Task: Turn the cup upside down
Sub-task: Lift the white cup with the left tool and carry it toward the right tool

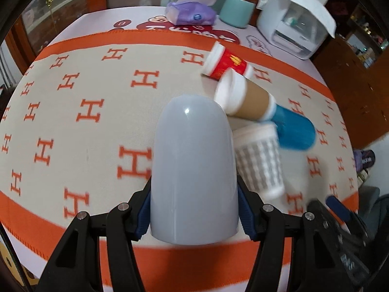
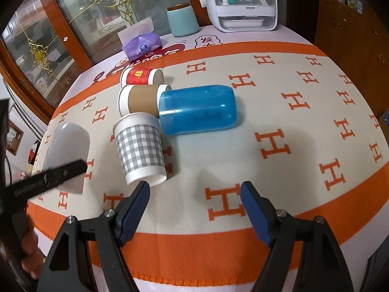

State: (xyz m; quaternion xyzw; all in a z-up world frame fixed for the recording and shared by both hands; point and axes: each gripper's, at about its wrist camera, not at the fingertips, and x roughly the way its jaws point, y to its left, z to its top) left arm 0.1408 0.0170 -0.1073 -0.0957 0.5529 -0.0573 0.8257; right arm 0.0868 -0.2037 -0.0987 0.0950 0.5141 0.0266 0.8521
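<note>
Grey cup: the pale grey cup (image 1: 193, 170) is in the left gripper (image 1: 194, 215), pinched low on its wall by the two blue pads (image 1: 143, 215), domed closed end pointing away toward twelve o'clock and the open mouth back at the tool. In the right wrist view the same cup (image 2: 66, 146) sits out at nine o'clock, dome uppermost and mouth facing the cloth; whether the rim already touches the cloth I can't tell, since the left tool's black finger crosses in front of it.

Left tool: clenched on the grey cup, gripping near the mouth, I'd guess so the rim can be set flat without the fingers getting trapped underneath.

Right tool: the right gripper (image 2: 194, 204) is spread wide with nothing between its pads, hovering just off the near rim of the checked cup (image 2: 139, 149), which lies on its side mouth-first toward it.

Other cups: beyond the checked one, toward twelve o'clock, a brown-sleeved cup (image 2: 142, 98) and a red-banded cup (image 2: 141, 76) lie on their sides, with a blue tumbler (image 2: 198, 109) lying across at one o'clock, touching the brown one.

Cloth: orange-bordered tablecloth (image 2: 267, 121) with H marks; soft, so a cup set down crooked may rock.

Stage: the grey cup looks turned over and about ready to be let go.
</note>
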